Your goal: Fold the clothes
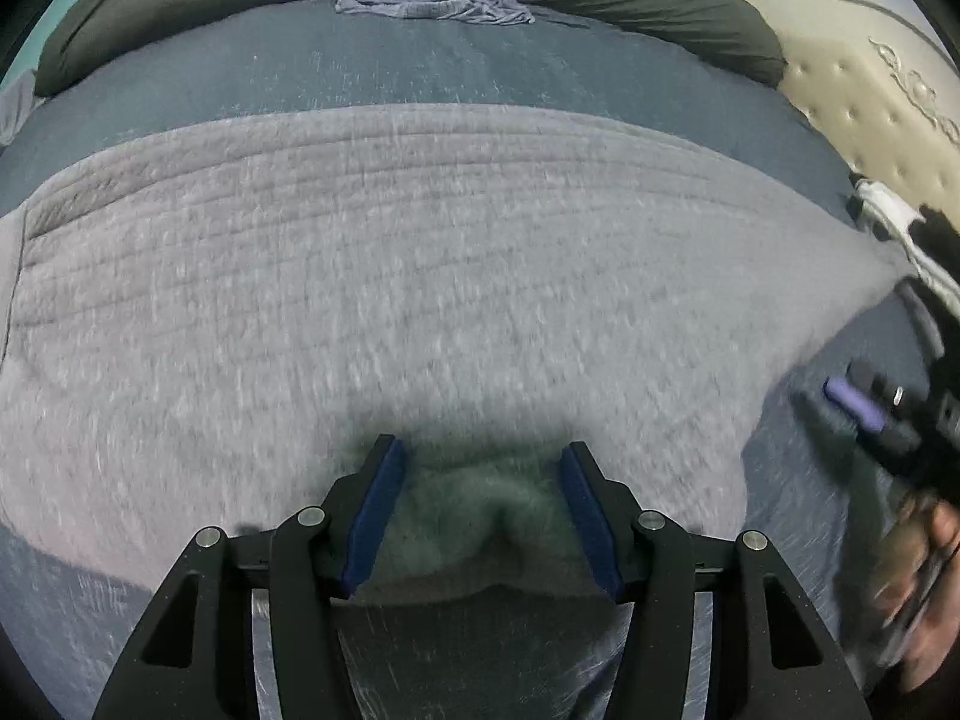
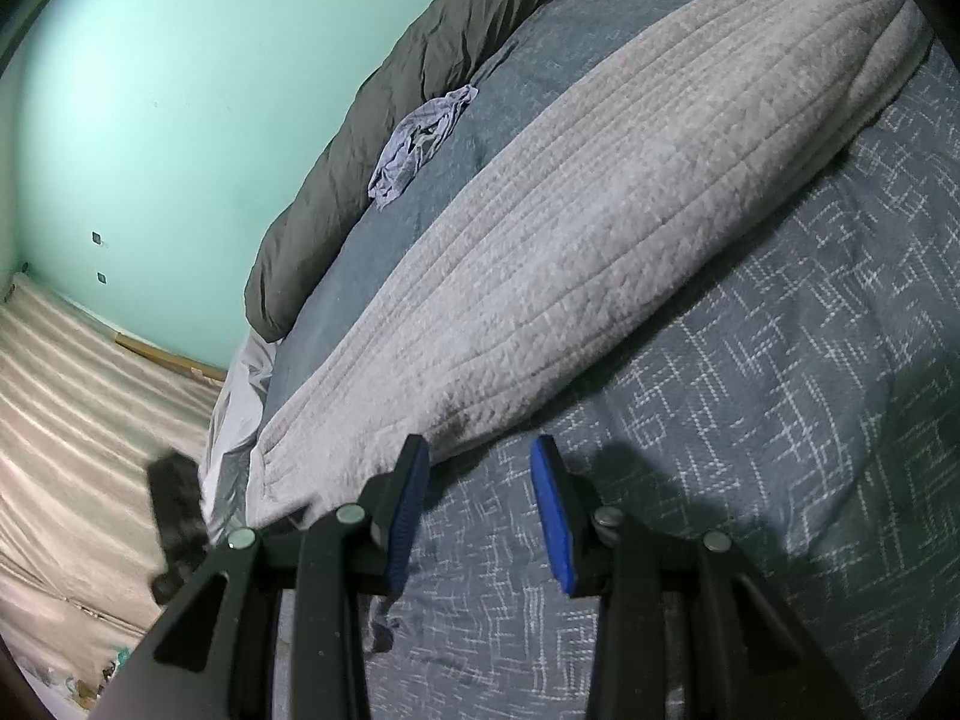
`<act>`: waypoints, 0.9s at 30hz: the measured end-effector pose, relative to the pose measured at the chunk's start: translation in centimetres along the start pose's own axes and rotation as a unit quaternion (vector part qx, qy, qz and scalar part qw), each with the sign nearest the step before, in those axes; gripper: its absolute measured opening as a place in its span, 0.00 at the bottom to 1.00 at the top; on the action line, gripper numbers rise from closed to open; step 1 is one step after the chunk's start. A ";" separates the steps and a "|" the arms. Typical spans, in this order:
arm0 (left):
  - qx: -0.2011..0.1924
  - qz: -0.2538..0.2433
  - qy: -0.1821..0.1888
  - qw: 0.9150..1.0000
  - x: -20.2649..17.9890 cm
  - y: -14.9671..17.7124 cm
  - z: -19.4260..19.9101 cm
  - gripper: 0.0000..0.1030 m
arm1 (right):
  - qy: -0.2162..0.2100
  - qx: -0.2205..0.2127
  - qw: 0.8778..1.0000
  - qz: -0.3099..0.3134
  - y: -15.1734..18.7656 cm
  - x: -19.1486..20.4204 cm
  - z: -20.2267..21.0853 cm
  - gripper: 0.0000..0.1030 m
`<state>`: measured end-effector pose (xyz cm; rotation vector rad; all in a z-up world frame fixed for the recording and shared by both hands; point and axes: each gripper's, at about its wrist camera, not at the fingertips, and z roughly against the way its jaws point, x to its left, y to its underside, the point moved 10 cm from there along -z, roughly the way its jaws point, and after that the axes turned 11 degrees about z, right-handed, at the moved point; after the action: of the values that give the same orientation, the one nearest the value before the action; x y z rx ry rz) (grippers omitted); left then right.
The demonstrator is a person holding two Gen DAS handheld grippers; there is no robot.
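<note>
Jaws of both the left gripper (image 1: 480, 504) and right gripper (image 2: 480, 510) stand spread, pinching nothing; the grey quilted folded garment (image 1: 390, 276) fills mid-frame on the blue patterned bed cover (image 2: 750, 420).

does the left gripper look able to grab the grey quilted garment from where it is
Probably yes: the left gripper hangs open right over the near edge of the grey quilted garment, a bunch of cloth between its pads, nothing in the way.

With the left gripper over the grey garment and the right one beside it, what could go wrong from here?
1. The left gripper straddles a bunched near edge of the grey quilted garment; closing may pinch the blue patterned bedspread underneath too.
2. The right gripper hangs open over bedspread, off the garment's edge, so a one-sided lift could skew the fold.
</note>
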<state>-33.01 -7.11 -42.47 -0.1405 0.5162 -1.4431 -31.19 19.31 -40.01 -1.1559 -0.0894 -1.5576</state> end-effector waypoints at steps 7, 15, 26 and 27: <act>-0.046 0.008 0.005 0.999 -1.0 -1.0 3.2 0.57 | -0.003 -0.006 1.000 -0.006 -0.6 -0.1 0.6 0.34; -0.054 0.011 -0.007 0.998 -0.3 1.9 1.3 0.57 | -0.008 -0.009 1.000 -0.003 -1.1 0.1 0.9 0.34; -0.135 0.104 0.039 0.985 1.0 4.3 4.4 0.59 | 0.009 -0.016 1.000 0.005 -1.9 -0.7 1.6 0.35; -0.132 0.102 0.042 0.985 0.8 4.5 4.4 0.59 | 0.010 -0.016 1.000 0.003 -2.0 -0.9 1.7 0.35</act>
<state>-27.04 -8.15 -40.60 -0.2321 0.7694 -1.1809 -31.82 21.66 -38.79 -1.1635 -0.0475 -1.5695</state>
